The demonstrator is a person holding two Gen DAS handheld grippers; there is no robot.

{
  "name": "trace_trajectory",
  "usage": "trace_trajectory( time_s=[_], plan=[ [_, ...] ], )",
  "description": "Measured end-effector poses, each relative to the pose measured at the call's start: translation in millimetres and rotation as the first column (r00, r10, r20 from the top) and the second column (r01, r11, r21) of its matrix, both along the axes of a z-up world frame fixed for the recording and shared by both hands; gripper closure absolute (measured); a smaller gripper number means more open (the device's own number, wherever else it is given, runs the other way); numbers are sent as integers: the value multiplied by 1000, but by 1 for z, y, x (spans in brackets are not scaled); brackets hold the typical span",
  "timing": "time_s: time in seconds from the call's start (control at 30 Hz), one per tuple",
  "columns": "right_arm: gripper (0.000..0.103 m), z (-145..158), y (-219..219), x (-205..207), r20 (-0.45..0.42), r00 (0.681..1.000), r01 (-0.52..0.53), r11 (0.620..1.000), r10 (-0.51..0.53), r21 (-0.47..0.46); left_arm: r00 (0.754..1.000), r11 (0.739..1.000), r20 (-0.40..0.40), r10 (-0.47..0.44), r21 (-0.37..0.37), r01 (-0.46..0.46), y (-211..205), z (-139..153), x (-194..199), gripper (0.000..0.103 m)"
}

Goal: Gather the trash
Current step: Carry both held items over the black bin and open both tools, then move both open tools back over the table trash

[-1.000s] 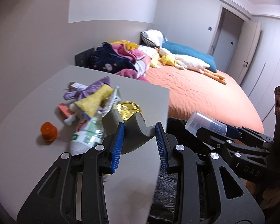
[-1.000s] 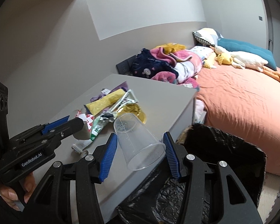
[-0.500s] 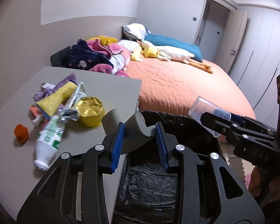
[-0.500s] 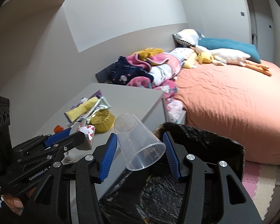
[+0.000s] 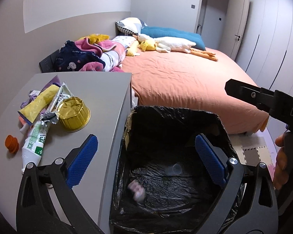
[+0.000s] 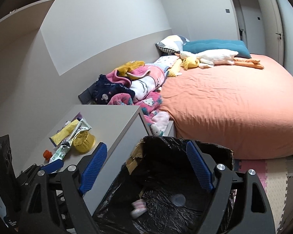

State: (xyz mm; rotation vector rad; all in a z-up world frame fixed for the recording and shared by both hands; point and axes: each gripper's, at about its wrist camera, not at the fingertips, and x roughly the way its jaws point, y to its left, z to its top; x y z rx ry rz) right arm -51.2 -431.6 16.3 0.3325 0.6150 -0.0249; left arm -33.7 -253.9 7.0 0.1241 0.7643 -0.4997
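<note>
My left gripper (image 5: 145,142) hangs over the black-lined trash bin (image 5: 173,110), its jaws opening wide with nothing between them. My right gripper (image 6: 146,147) is above the same bin (image 6: 205,146), jaws also opening and empty. A clear plastic cup (image 5: 174,168) (image 6: 178,197) lies on the bin's bottom. A blurred pale piece (image 5: 136,190) (image 6: 138,208) is beside it. On the grey bedside table (image 5: 99,89) remain a gold foil cup (image 5: 74,115), a yellow wrapper (image 5: 39,103), a green-and-white tube (image 5: 36,142) and an orange cap (image 5: 11,146).
A bed with an orange sheet (image 5: 185,78) runs behind the bin, with piled clothes (image 5: 87,56) and plush toys at its head. Foam floor mats (image 6: 273,175) lie to the right. A person's hand (image 5: 281,161) holds the right gripper's handle.
Both grippers swung right from over the table to over the bin and opened. The grey piece left the left jaws and the clear cup left the right jaws; both are now in the bin.
</note>
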Motion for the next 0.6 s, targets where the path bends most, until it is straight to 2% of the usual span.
trace_trajectory(
  time_s=[0.6],
  plan=[
    [19,-5,25,10,-13,999,-53,999,53,-11,999,999,28,38,21,-39,22,1,2,6]
  ],
)
